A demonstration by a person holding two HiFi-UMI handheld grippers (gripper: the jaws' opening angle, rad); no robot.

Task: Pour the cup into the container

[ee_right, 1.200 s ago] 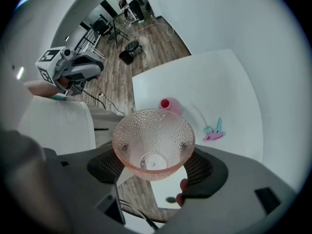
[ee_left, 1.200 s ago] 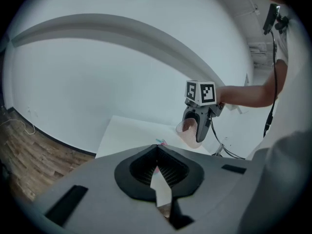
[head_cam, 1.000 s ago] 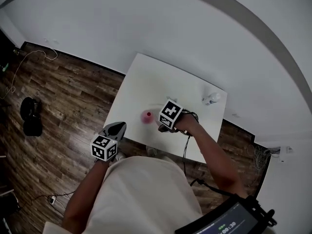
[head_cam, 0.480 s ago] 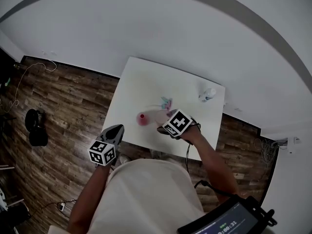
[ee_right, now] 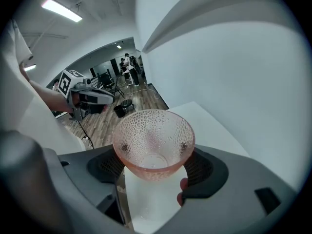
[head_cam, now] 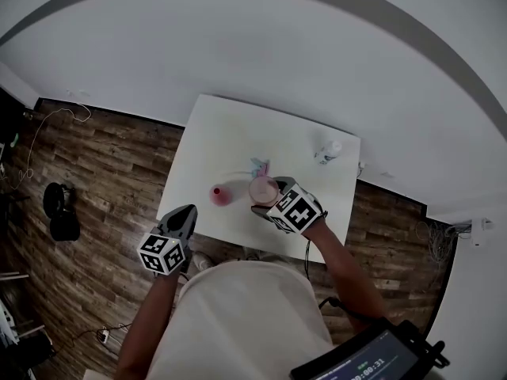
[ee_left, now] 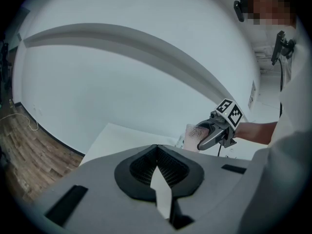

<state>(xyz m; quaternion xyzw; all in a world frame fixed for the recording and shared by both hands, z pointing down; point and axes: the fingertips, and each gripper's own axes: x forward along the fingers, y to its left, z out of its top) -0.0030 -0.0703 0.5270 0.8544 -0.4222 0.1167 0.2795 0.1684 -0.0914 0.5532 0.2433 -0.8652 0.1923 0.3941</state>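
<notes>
White table (head_cam: 230, 137) on wood floor (head_cam: 103, 165), by a white wall (head_cam: 238, 46). Right tongs (head_cam: 265, 198) clamp pink cup (ee_right: 153, 140) over table; left tongs (ee_left: 156, 149) closed, empty. Cup contents unclear.

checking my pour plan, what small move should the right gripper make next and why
Probably carry the cup leftward until it is above the pink container. The right gripper is shut on the cup, which the head view shows to the right of the container and apart from it, so pouring here would likely miss. I cannot tell what the cup holds.
</notes>
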